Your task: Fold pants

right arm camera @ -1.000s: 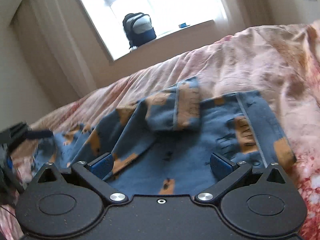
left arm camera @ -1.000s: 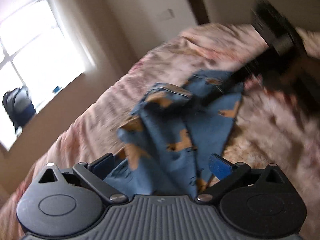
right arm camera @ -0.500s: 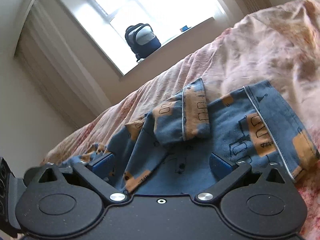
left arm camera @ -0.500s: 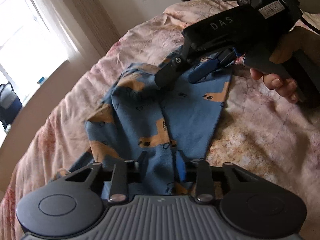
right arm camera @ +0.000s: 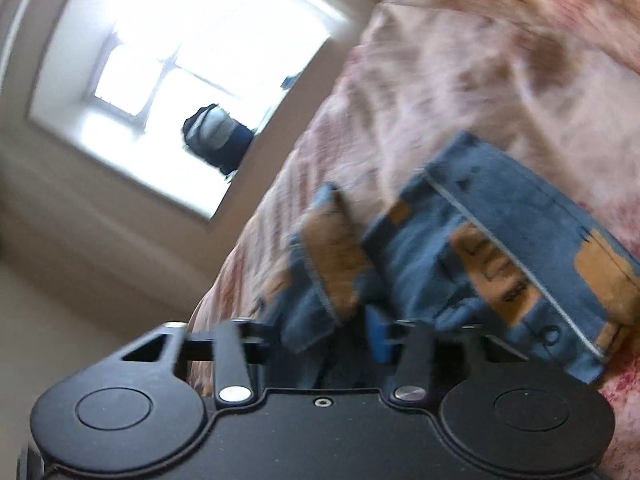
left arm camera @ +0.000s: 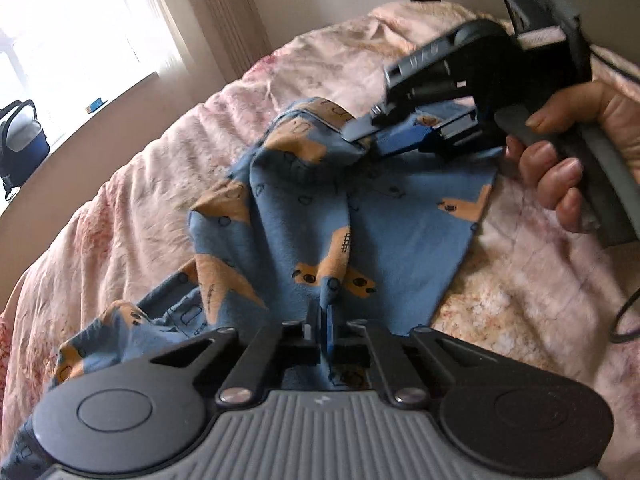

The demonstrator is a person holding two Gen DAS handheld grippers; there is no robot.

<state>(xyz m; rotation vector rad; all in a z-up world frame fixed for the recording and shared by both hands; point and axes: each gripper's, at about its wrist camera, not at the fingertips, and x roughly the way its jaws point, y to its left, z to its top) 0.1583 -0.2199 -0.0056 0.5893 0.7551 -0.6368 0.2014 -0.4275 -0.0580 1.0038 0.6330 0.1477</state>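
**Pants gripped at two points on the bed**

Pants (left arm camera: 400, 236), blue with orange patches, lie bunched on the pink patterned bedspread (left arm camera: 160, 184), reaching from the near edge of the left wrist view toward its middle.

At far left in that view a dark backpack (left arm camera: 20, 144) sits on the windowsill (left arm camera: 116, 94), with a small blue object (left arm camera: 95, 103) on the sill to its right; what the backpack holds cannot be seen. The bright window (left arm camera: 72, 24) stands above it.

Near centre, the left gripper (left arm camera: 325, 332) has its jaws drawn together on a raised ridge of the pants fabric, which stands up between the blue pads. To the left of that pinch a loose part of the garment trails toward the near left corner.

Farther and to the right, the right gripper (left arm camera: 372, 142) bites a fold at the far edge of the pants, its jaws narrowed on the cloth. The right hand (left arm camera: 576, 148) wraps the grey handle at the right edge, and a black cable (left arm camera: 624, 316) loops below it.

In the blurred right wrist view, the window (right arm camera: 168, 92) and backpack (right arm camera: 218, 140) are at left, the bedspread (right arm camera: 480, 64) fills the right, and the right gripper (right arm camera: 380, 336) has pants (right arm camera: 500, 232) cloth bunched between its closed-in fingers.
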